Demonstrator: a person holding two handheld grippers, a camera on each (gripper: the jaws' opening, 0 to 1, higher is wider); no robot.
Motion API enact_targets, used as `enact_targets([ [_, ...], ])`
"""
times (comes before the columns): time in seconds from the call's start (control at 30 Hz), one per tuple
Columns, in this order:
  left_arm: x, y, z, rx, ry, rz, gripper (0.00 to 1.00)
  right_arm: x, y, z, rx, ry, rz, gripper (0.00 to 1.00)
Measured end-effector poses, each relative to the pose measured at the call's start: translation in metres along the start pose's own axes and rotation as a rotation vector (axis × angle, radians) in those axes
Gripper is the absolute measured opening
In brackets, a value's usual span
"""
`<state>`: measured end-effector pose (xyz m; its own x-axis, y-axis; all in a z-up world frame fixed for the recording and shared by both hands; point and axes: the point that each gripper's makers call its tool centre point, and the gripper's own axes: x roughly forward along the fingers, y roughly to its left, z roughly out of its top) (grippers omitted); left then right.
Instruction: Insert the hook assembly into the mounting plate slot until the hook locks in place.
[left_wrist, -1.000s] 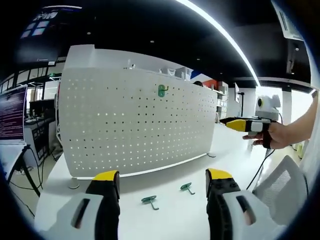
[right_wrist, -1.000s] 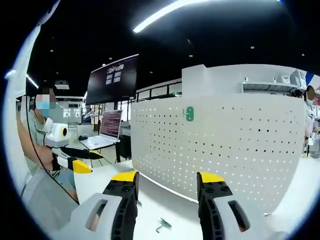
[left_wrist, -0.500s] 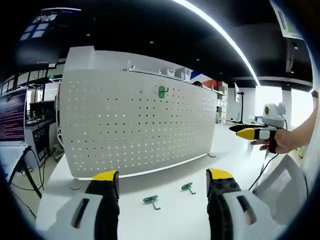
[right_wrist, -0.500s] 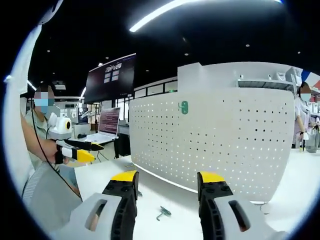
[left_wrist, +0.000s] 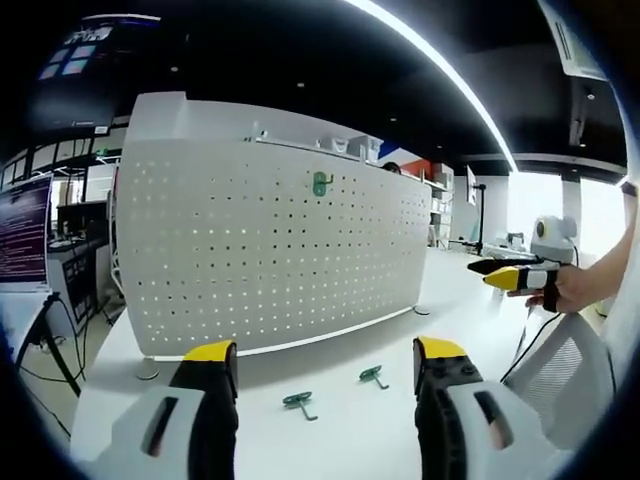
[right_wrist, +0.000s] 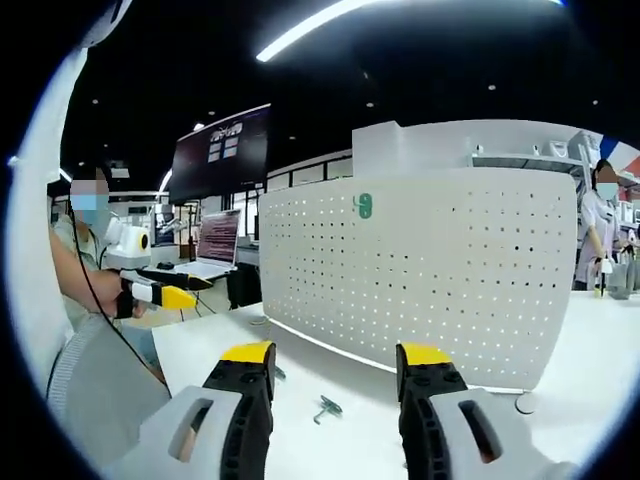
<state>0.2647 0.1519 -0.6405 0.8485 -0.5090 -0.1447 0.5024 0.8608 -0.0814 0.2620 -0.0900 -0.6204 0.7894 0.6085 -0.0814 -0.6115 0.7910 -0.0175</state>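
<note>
A white perforated mounting plate (left_wrist: 270, 250) stands upright on the white table, with one green hook (left_wrist: 320, 183) hanging near its top edge. Two loose green hooks (left_wrist: 299, 402) (left_wrist: 374, 375) lie on the table in front of it. My left gripper (left_wrist: 325, 352) is open and empty, hovering just short of those hooks. In the right gripper view the plate (right_wrist: 430, 270) carries the same mounted hook (right_wrist: 364, 206). A loose hook (right_wrist: 326, 408) lies between the jaws of my open, empty right gripper (right_wrist: 337, 353).
The right gripper (left_wrist: 510, 272), held by a hand, hangs at the far right of the left gripper view. The left gripper (right_wrist: 170, 292) and the seated person show at the left of the right gripper view. A laptop (right_wrist: 215, 262) and a wall screen (right_wrist: 222, 155) stand behind.
In the left gripper view, the right gripper has drifted right and slightly down. The right gripper's camera has shifted, so the plate sits more to the left. The hooks lie unmoved.
</note>
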Motion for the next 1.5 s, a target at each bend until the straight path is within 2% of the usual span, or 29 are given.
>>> enact_targets([
  [0.47, -0.0006, -0.0004, -0.0001, 0.002, 0.001, -0.004, 0.75, -0.0059, -0.0084, 0.0004, -0.009, 0.001, -0.007, 0.48],
  [1.1, 0.001, 0.0001, -0.0022, 0.005, 0.013, -0.018, 0.75, -0.0065, -0.0065, -0.0041, -0.01, 0.006, -0.011, 0.49],
  [1.5, 0.0089, -0.0049, -0.0056, 0.072, 0.093, -0.117, 0.75, -0.0074, -0.0068, -0.0022, -0.014, -0.001, -0.013, 0.49],
])
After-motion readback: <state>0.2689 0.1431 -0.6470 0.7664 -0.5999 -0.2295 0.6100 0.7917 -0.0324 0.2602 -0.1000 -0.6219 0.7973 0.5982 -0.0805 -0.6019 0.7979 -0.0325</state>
